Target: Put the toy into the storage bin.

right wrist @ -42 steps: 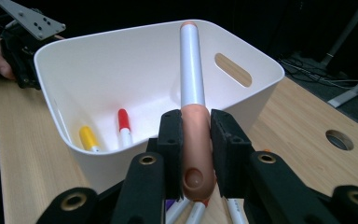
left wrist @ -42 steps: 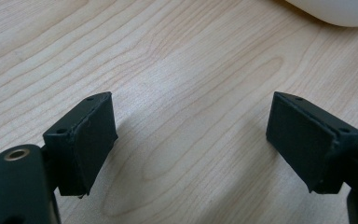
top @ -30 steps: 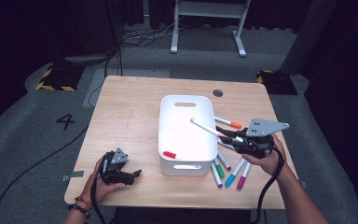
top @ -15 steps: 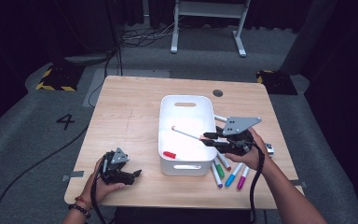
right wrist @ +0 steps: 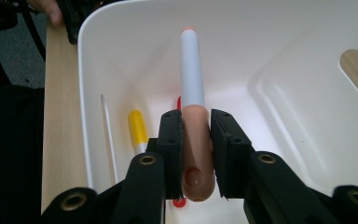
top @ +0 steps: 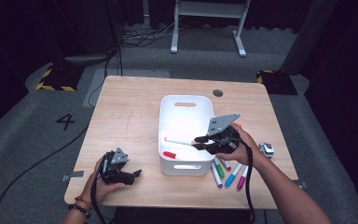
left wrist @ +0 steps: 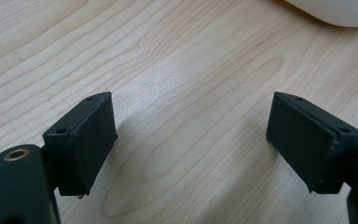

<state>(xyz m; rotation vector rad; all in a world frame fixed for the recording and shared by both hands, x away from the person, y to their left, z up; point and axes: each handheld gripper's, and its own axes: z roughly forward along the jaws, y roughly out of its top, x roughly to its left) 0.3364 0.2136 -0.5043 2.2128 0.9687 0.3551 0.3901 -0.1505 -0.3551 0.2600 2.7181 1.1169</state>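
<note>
Wooden table (top: 130, 116), right gripper (right wrist: 196, 135) clamping marker (right wrist: 192, 74) (peach cap) over white bin (top: 186, 100)

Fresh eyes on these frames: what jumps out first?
First, the right tool, shut on a white marker with a peach cap and holding it over the white bin at the middle of the table. In the bin lie a yellow marker and a red one, and more markers lie on the table by the bin's right side. The left tool rests open near the table's front left edge.
</note>
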